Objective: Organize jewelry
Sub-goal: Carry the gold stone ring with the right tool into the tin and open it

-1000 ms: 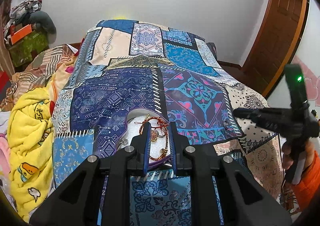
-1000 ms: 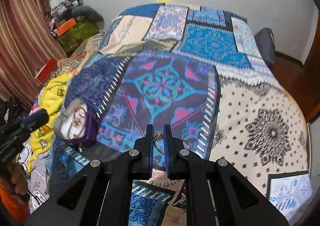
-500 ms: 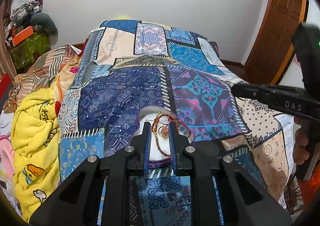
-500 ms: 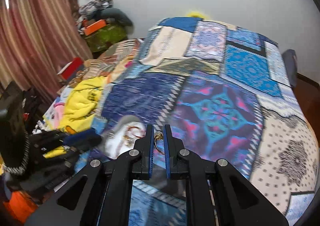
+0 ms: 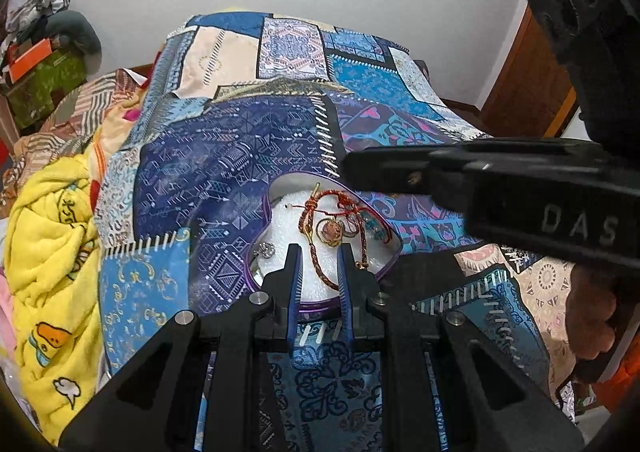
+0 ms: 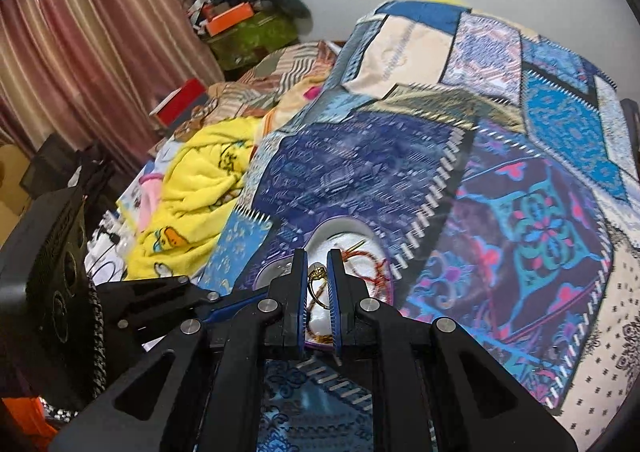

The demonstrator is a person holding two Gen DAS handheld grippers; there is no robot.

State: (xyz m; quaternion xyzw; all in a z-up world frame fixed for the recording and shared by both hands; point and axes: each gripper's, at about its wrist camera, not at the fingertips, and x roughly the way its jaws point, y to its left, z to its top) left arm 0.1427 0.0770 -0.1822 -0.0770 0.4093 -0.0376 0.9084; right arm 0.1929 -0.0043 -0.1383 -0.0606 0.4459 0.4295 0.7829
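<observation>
Where right tongs (image 6: 317,279) overlap: ring (image 6: 318,284) half-hidden.

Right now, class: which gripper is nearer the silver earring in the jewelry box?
Left. The left gripper sits just beside the silver earring; the right gripper, holding a gold ring, hovers farther across the jewelry box.

A round purple-rimmed jewelry dish with a white padded lining (image 5: 280,220) lies flat on the bed. On the lining, toward its far right side, a red-and-gold braided cord bracelet (image 5: 316,236) sprawls in loose loops, partly over a gold ring with a round reddish stone (image 5: 331,231). A small silver stud (image 5: 266,249) sits near the dish's left rim. Above the dish, a thin gold ring (image 6: 318,284) stands upright, pinched.
</observation>
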